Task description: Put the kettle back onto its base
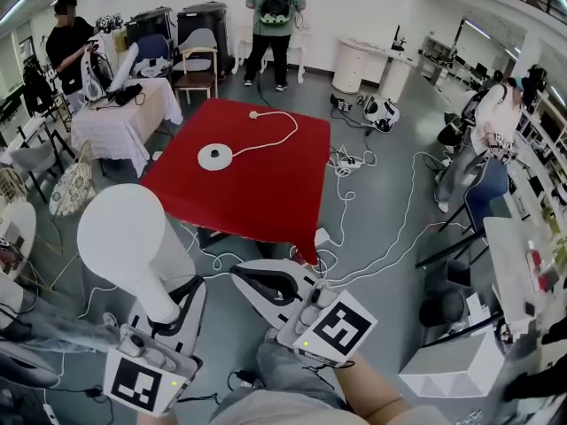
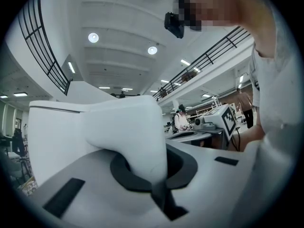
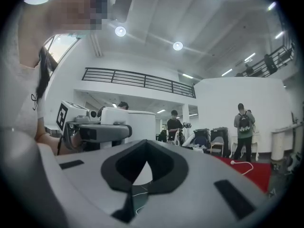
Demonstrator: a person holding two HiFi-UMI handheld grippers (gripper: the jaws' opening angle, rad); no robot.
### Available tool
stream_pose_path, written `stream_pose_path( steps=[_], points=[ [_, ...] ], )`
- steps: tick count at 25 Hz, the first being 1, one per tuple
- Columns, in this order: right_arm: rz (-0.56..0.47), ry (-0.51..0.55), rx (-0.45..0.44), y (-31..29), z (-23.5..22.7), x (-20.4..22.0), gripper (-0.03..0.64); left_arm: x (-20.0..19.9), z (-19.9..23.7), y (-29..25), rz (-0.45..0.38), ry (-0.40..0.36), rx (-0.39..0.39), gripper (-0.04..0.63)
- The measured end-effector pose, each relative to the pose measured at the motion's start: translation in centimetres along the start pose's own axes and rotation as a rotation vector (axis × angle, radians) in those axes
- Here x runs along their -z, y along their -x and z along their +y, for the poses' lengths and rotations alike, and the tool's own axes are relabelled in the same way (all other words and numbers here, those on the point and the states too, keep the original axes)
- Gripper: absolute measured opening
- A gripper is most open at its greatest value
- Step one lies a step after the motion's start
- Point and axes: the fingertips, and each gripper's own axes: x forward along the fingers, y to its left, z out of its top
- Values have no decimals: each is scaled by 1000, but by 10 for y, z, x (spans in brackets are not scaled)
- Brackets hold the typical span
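The white kettle [image 1: 124, 237] hangs low at the left in the head view, well short of the red table [image 1: 266, 193]. My left gripper [image 1: 182, 304] is shut on its handle [image 2: 137, 132], which fills the dark pads in the left gripper view; the kettle body [image 2: 57, 132] lies left of them. The round white base [image 1: 214, 156] sits on the table's left half, its cord [image 1: 275, 131] curling toward the far edge. My right gripper [image 1: 252, 277] is level beside the left one, shut and empty; floor shows through its pad hollow [image 3: 142, 170]. The right gripper view also catches the kettle [image 3: 137, 122].
Loose cables [image 1: 354, 202] trail over the grey floor around the table's near and right sides. A cloth-covered table [image 1: 124, 118] with clutter stands at the left, chairs [image 1: 197, 65] behind it. People stand at the far side [image 1: 275, 25] and the right [image 1: 487, 140].
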Motion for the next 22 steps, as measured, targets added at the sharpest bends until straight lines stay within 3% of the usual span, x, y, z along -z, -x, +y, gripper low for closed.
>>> stream_pose_path(
  steps=[7,13,22],
  points=[
    [-31,-75,-3,-14,-37,4,8,12,16,-27,37,19,1,11],
    [-26,-43,-44,-39,-84,10,8,22,46,-71,33,13,-27,9],
    [-31,-4,-92,-60,-155,16,8,17,90,-139,-57,5,-81,9]
  ],
)
